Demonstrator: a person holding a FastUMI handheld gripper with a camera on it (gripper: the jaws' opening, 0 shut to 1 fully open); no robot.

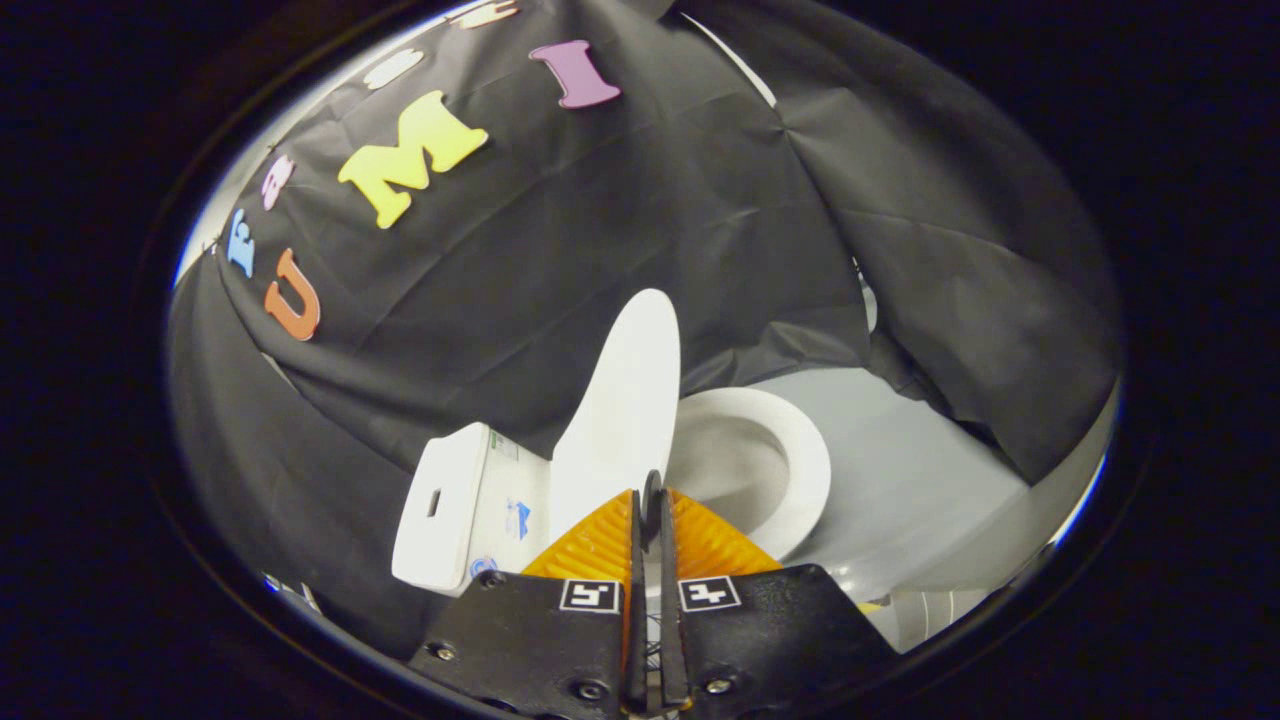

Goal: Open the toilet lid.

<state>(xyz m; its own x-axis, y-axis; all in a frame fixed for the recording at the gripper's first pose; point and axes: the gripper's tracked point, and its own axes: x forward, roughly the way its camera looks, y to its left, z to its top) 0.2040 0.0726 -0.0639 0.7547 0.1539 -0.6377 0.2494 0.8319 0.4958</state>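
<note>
Just ahead, lid (622, 400) upright, gripper (651, 500) closed

1 toilet (760, 470) w/ 1 raised lid (620, 410), 1 tank (470, 510), 1 hand-held gripper (651, 500) w/ 2 fingers (598, 545)

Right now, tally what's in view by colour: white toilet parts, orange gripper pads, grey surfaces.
White: 3 - raised lid, tank, bowl rim.
Orange: 2 - pads of the gripper, nearly closed, the lid's edge just at their tips.
Grey: 1 - floor.
Total: 6
</note>
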